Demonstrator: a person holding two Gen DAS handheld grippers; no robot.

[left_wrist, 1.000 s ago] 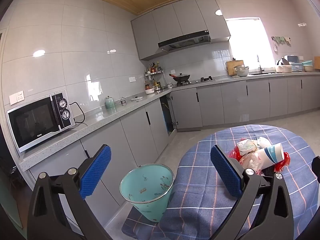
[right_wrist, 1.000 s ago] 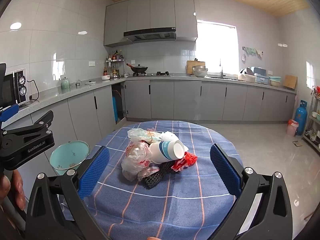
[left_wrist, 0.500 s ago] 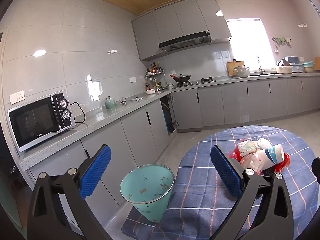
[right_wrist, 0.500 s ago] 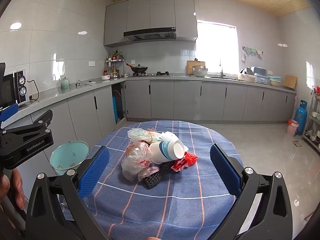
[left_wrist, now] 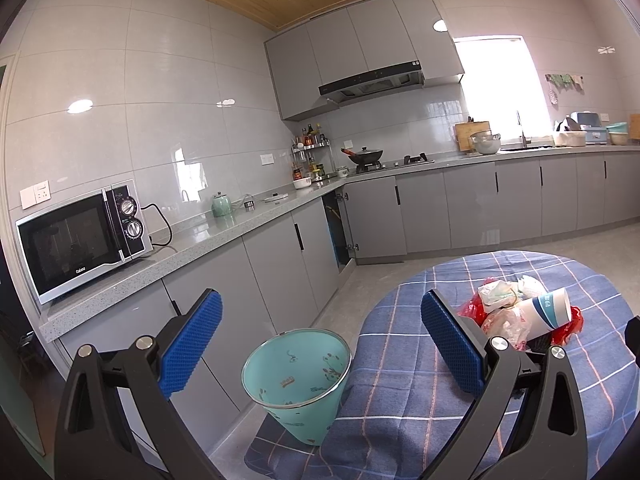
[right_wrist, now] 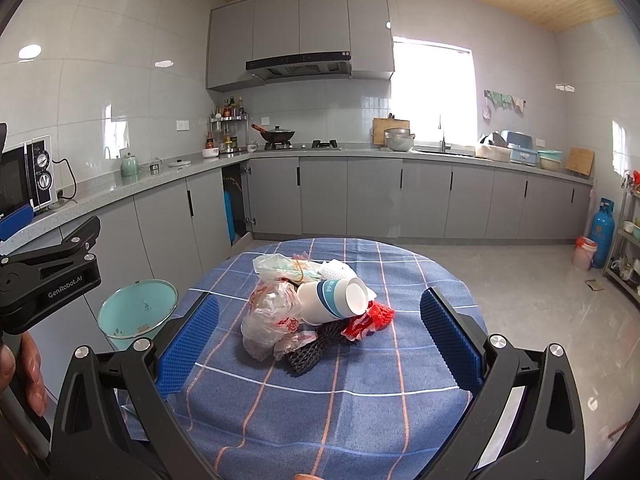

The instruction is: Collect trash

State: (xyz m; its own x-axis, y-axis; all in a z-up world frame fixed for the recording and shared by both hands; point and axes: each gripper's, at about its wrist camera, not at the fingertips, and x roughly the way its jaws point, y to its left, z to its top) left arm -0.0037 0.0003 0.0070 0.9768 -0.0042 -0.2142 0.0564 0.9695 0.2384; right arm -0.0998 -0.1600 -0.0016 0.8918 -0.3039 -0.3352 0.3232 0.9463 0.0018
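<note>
**Both grippers held wide over the trash table**

The round table with blue plaid cloth [right_wrist: 360, 420] carries a heap of crumpled plastic bags and a white paper cup [right_wrist: 312, 304]. Beside the table stands the mint-green waste bin [left_wrist: 298, 380]. The right gripper [right_wrist: 318, 338] faces the heap, jaws spread, empty. The left gripper [left_wrist: 320, 340] frames the bin, equally spread; its hand [right_wrist: 20, 376] is partly cut off.

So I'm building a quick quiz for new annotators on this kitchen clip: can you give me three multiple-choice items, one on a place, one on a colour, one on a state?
1. Where is the bin?
A. on the counter
B. on the floor beside the table
C. on the table

2. What colour are the gripper pads?
A. blue
B. red
C. grey

3. How does the paper cup sit?
A. upright
B. on its side on the trash pile
C. inside the bin

Answers: B, it stands at the tablecloth's edge; A, both grippers show blue textured pads; B, its rim faces sideways.
</note>
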